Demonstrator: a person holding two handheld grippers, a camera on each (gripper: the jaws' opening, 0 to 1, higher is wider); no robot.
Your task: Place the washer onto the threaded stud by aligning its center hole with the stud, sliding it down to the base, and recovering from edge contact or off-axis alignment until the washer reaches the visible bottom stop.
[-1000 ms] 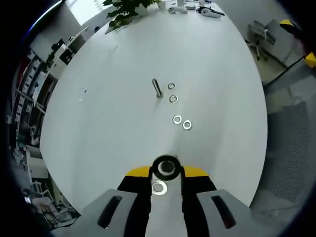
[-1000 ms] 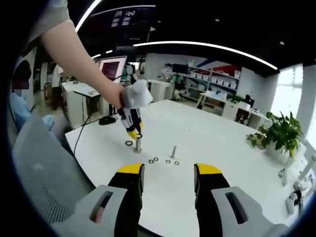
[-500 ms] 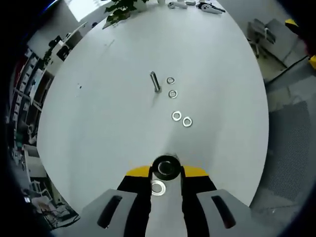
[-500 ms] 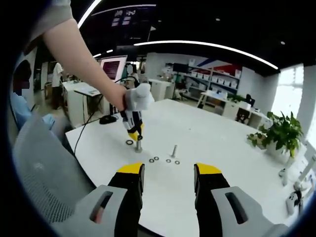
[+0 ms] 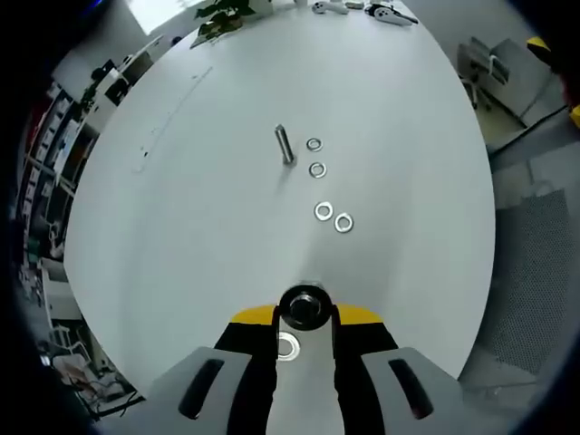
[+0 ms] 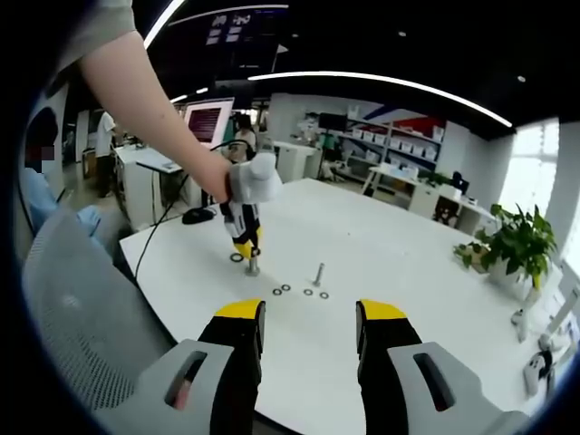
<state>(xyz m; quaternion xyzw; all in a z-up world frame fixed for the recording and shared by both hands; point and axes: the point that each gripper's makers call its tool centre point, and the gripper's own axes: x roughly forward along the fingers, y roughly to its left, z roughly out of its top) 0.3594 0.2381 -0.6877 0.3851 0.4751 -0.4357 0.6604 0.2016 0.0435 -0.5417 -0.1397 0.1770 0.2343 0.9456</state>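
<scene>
- While the dark washer point(image 5: 304, 308) sits between the tips of the left gripper point(image 5: 304, 313), directly over the threaded stud point(image 6: 253, 264) standing on the white table point(image 5: 199, 236), a tilted hold could catch the hole's edge on the threads.
- A silver washer point(image 5: 287, 345) lies on the table between the same jaws; a slip could knock it.
- Four loose washers point(image 5: 323, 212) and an upright bolt point(image 5: 284, 145) stand well apart.
- The right gripper point(image 6: 308, 317) hangs wide, holding nothing.
</scene>
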